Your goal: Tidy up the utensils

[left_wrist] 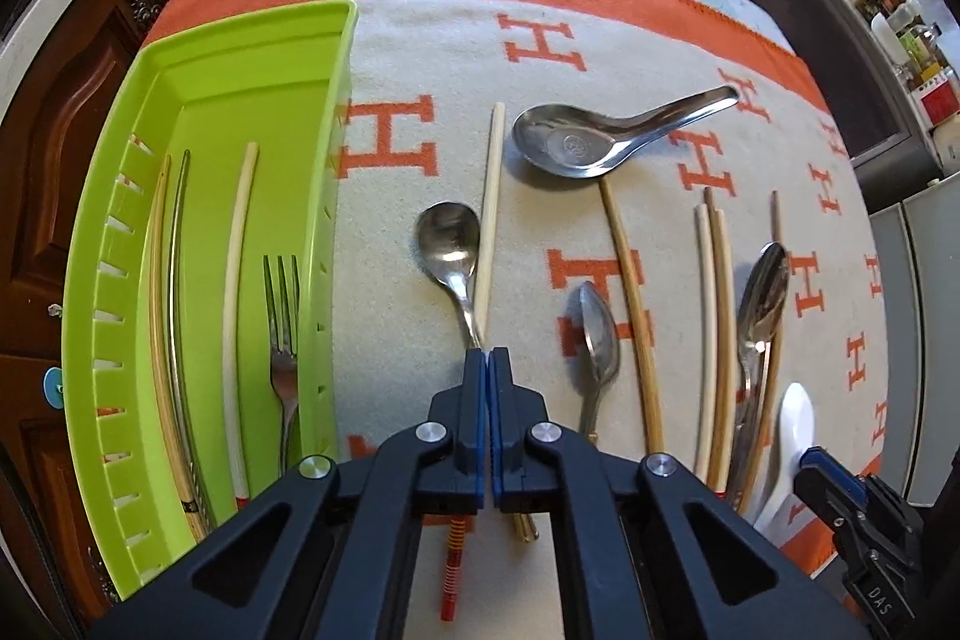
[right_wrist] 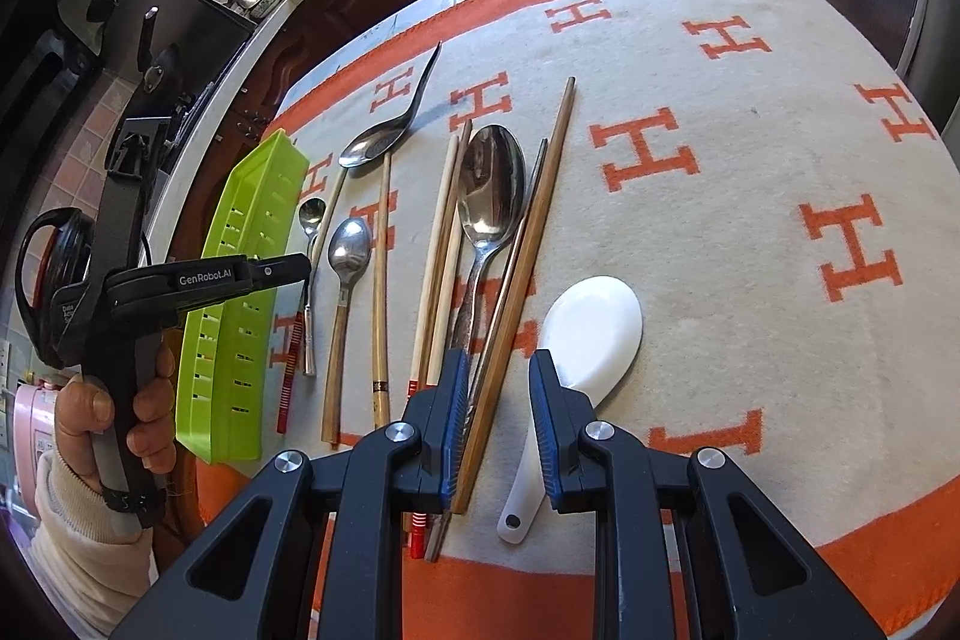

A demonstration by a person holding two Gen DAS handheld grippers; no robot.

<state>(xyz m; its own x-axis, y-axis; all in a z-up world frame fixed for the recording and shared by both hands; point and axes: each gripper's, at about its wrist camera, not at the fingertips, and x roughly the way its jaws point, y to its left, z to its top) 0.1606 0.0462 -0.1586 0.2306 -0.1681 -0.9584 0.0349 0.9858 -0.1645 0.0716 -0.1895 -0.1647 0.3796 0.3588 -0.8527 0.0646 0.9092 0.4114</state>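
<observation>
The left gripper [left_wrist: 486, 353] is squeezed tight, with its blue tips pressed together right at the thin handle of the small spoon [left_wrist: 449, 239]. It looks like it is pinching that handle, though the tips hide the exact spot. The spoon lies on the blanket [left_wrist: 396, 328], just beside the green tray [left_wrist: 327, 196] and touching a pale chopstick [left_wrist: 491, 196].

The spoon is shiny metal, so I think it is hard, light and slippery. Its handle is skinny and could twist or slide in the tips. A hold nearer the middle of the handle would keep it from tipping bowl-down.

The right gripper [right_wrist: 498, 421] has its fingers apart, not pinching anything. Brown chopsticks [right_wrist: 543, 196] run up through the gap, close to one finger, and a white spoon [right_wrist: 591, 322] lies just on the other side.

The left view looks down into the tray, where a fork [left_wrist: 282, 322] and some chopsticks already rest (the right view shows only the tray's outer wall). The right view shows the hand [right_wrist: 108, 418] holding the left gripper's grip.
</observation>
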